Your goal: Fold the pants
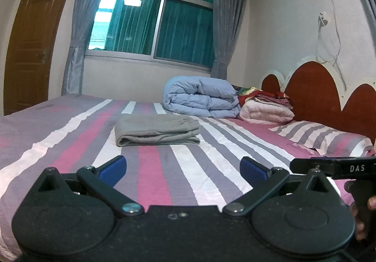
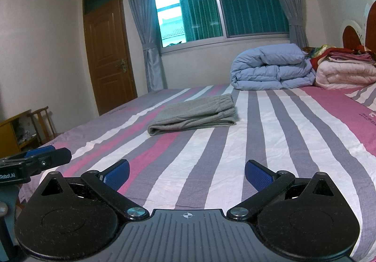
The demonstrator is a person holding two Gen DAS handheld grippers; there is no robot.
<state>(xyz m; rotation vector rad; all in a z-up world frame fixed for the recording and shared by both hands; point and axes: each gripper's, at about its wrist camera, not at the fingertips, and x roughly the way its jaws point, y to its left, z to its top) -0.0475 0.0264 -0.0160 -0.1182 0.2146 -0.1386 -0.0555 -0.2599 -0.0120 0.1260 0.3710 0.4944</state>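
The grey pants (image 1: 157,130) lie folded into a compact stack on the striped bed sheet (image 1: 70,144); they also show in the right wrist view (image 2: 195,115). My left gripper (image 1: 183,168) is open and empty, held low over the bed well short of the pants. My right gripper (image 2: 186,173) is open and empty too, also back from the pants. The right gripper's body shows at the right edge of the left wrist view (image 1: 333,168), and the left gripper's body at the left edge of the right wrist view (image 2: 35,163).
A folded blue duvet (image 1: 202,97) and a stack of pink and red bedding (image 1: 268,106) sit at the bed's far side by the red headboard (image 1: 312,92). A striped pillow (image 1: 322,135) lies at right. A wooden door (image 2: 108,55), a window and a small chair (image 2: 42,121) stand beyond.
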